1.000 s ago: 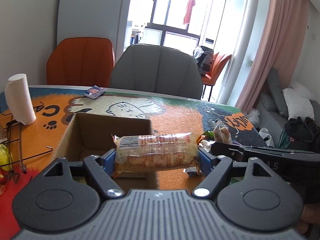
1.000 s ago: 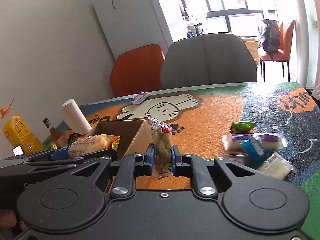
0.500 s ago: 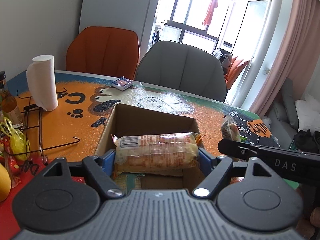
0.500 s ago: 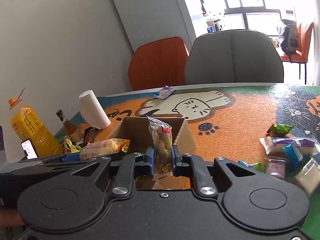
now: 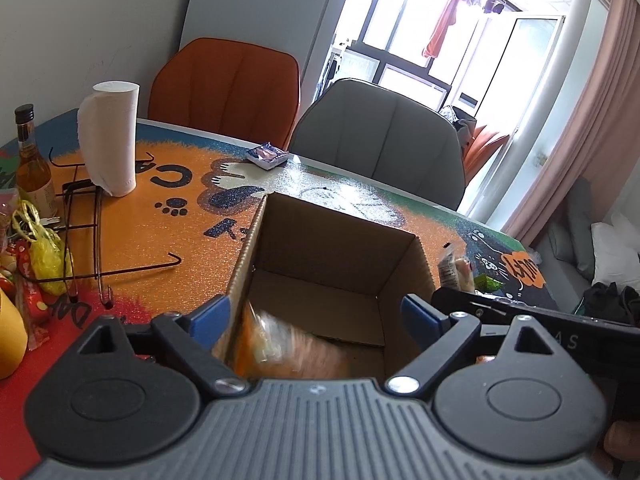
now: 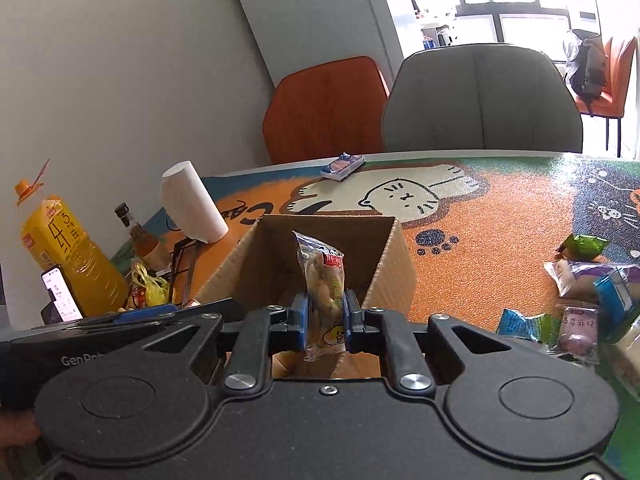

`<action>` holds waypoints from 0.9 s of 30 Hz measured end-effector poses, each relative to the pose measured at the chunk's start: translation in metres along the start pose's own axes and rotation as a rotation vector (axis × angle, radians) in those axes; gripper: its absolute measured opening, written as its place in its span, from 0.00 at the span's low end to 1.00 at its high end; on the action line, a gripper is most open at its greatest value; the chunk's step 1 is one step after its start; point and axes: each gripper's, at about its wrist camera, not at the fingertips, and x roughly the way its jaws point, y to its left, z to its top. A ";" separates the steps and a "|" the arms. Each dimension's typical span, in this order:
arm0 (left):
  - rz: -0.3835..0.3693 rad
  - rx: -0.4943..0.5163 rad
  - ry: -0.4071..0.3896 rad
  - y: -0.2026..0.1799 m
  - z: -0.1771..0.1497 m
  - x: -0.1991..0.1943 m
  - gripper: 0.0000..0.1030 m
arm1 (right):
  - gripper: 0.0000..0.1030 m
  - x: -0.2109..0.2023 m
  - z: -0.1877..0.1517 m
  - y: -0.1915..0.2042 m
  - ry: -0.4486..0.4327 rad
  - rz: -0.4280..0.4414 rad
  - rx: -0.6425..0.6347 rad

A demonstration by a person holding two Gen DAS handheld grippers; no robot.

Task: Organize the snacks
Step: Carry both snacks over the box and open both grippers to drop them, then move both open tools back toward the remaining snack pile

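Note:
An open cardboard box stands on the cartoon table mat; it also shows in the right wrist view. My left gripper is open right above the box. The orange bread packet is a blur below it, inside the box and free of the fingers. My right gripper is shut on a clear chicken-feet snack packet, held upright over the box's near edge. The right gripper also shows at the right of the left wrist view, with its packet.
A pile of loose snack packets lies on the mat at the right. A paper towel roll, a bottle, a wire rack and a yellow drink jug stand at the left. A small packet lies near the chairs.
My left gripper has opened and let go of the bread packet, which drops into the box. Both grippers have moved further over the box. The right gripper still holds its packet.

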 end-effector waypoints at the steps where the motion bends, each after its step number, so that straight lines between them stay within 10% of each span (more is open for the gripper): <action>1: 0.006 -0.002 -0.003 0.001 0.000 -0.001 0.90 | 0.15 0.002 0.000 0.001 0.002 0.003 0.000; 27: 0.030 0.018 0.018 -0.031 -0.012 -0.002 0.95 | 0.57 -0.042 -0.010 -0.056 -0.031 -0.052 0.121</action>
